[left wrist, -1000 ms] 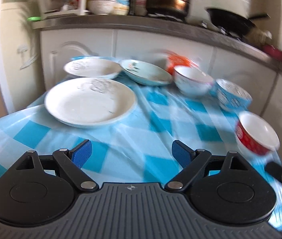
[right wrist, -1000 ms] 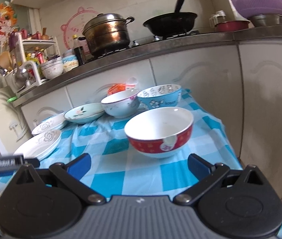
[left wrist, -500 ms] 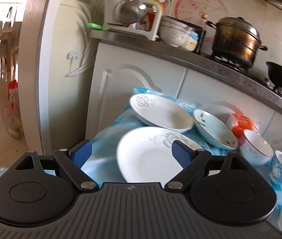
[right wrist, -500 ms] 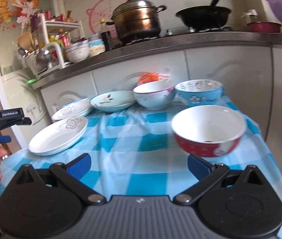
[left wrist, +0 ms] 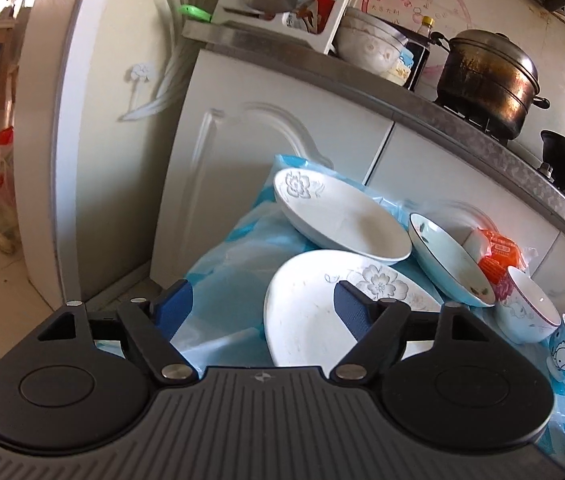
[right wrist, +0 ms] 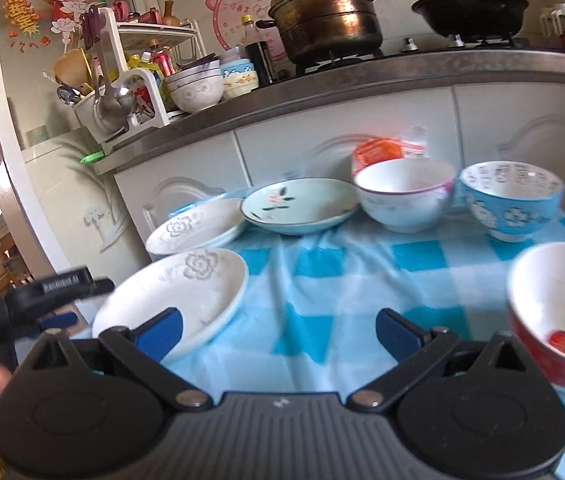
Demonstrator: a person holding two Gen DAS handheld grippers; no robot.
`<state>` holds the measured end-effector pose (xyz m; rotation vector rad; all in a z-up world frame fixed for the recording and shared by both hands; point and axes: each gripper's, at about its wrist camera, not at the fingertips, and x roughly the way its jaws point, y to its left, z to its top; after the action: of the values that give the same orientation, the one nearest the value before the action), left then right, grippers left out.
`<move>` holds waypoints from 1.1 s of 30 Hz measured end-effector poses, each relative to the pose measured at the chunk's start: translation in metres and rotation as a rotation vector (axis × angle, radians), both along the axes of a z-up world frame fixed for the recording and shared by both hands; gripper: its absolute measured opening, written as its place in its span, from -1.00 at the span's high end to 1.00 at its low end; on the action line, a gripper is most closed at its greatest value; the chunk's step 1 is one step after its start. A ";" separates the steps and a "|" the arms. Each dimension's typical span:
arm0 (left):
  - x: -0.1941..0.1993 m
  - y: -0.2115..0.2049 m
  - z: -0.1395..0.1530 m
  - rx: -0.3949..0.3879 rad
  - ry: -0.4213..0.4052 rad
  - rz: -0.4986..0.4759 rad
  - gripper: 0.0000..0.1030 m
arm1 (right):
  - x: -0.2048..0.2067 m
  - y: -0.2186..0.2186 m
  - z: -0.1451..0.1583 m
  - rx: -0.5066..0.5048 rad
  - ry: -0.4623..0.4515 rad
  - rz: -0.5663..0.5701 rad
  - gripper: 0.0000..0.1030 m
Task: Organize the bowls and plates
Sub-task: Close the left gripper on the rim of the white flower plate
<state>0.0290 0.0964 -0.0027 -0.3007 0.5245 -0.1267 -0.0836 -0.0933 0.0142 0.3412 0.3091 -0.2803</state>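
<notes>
While the left gripper [left wrist: 258, 304] is closing with its jaws apart over the near white plate [left wrist: 310, 320], whose lower edge it hides, the right gripper [right wrist: 278, 330] gapes empty and the red bowl [right wrist: 554, 320] is cropped at lower right

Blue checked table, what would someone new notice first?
A row of dishes on the blue checked tablecloth: two white flower-embossed plates at the left end, a pale green plate behind. A red bowl with a white inside sits near right, and a tarnished brass-coloured steamer pot stands on the counter's stove.
</notes>
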 end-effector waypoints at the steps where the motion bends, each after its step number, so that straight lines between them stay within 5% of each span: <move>1: 0.001 0.000 -0.001 -0.001 0.002 -0.004 -0.81 | 0.008 0.000 0.000 0.009 -0.001 0.006 -0.97; 13: 0.003 -0.006 -0.009 -0.032 0.018 -0.049 -0.45 | 0.075 -0.008 -0.007 0.128 0.008 0.055 -0.84; 20: 0.004 -0.009 -0.013 -0.042 0.036 -0.058 0.11 | 0.094 -0.016 -0.016 0.222 0.001 0.086 -0.64; 33: 0.003 -0.014 -0.014 -0.066 0.046 -0.068 0.28 | 0.121 -0.008 -0.021 0.224 0.008 0.157 -0.61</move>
<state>0.0322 0.0820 -0.0169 -0.3506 0.5776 -0.2037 0.0379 -0.1010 -0.0066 0.5337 0.3740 -0.0918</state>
